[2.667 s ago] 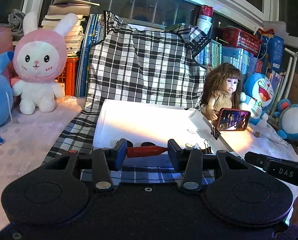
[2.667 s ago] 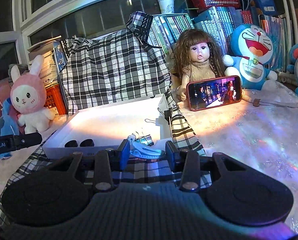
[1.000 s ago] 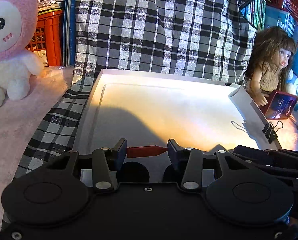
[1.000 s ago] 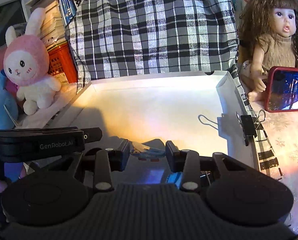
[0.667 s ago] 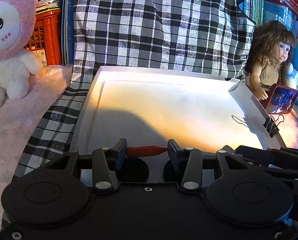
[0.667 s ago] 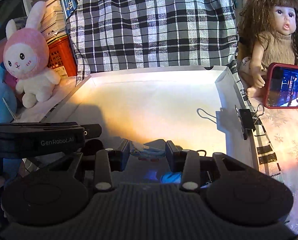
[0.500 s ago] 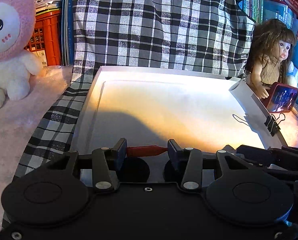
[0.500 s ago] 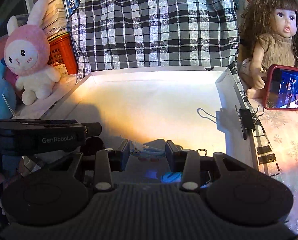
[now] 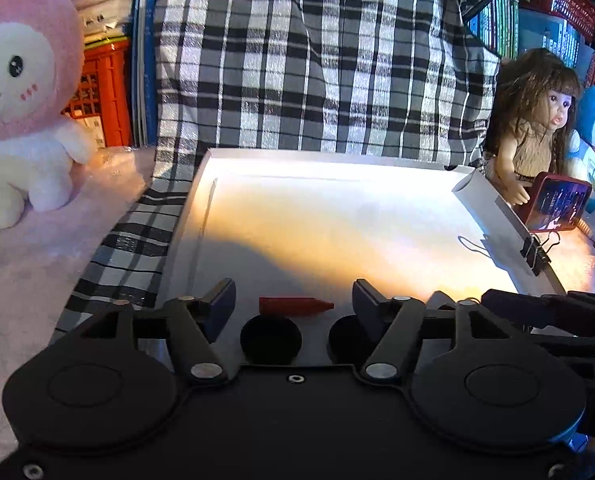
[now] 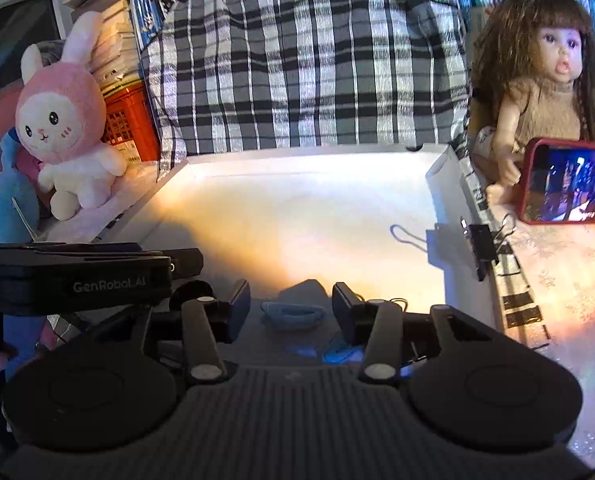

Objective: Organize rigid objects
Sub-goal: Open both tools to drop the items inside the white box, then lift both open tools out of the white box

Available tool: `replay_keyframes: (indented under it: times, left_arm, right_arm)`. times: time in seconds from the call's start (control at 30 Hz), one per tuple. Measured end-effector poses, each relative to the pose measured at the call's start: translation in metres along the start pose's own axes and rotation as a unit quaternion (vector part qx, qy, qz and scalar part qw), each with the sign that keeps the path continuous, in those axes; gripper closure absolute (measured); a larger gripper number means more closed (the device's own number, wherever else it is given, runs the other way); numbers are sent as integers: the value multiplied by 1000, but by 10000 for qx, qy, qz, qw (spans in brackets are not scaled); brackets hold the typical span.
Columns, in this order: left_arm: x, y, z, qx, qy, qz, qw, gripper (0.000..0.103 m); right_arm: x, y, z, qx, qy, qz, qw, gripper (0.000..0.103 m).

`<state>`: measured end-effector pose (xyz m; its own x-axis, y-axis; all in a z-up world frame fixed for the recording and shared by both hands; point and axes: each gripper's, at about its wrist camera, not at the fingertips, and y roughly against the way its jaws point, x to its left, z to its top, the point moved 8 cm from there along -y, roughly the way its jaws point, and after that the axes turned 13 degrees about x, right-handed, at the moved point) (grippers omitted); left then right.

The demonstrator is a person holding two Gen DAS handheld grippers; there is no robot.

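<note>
the middle and far floor of the white tray (image 9: 337,216) lies bare, open to a gripper from above. at its near edge a red crayon (image 9: 295,306), 2 black discs (image 9: 270,340) and a blue clip (image 10: 293,314) crowd the floor. the right wall carries a black binder clip (image 9: 534,254). a plaid bag (image 9: 317,60) blocks the far side, a doll (image 10: 537,92) with a red phone (image 10: 569,182) the right, a pink bunny (image 9: 21,92) the left.
</note>
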<state>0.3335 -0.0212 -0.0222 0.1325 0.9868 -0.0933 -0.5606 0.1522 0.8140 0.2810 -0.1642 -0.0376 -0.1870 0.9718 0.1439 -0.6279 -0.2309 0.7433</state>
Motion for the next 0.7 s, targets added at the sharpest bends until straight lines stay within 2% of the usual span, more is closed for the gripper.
replay_keyframes:
  times: [0.13,0.27,0.43,0.7]
  left_arm:
    - [-2,17,-8,-136,-49,-62,9999,29]
    - [-4,38,-19,-319,-236,31,9992,28]
    - [-6,66,-34,-556,-333,-79,9979,24]
    - [-10,97,-60,-757,-359,-197,9963,22]
  right_arm:
    - [3,14,-5,-174,148,-61,9997,32]
    - [3,29,-13,-323,209,-169,9991,25]
    - [3,50,-25,-488,252,-222,9982,19]
    - [10,81,-48,-658,453,-295,9964,14]
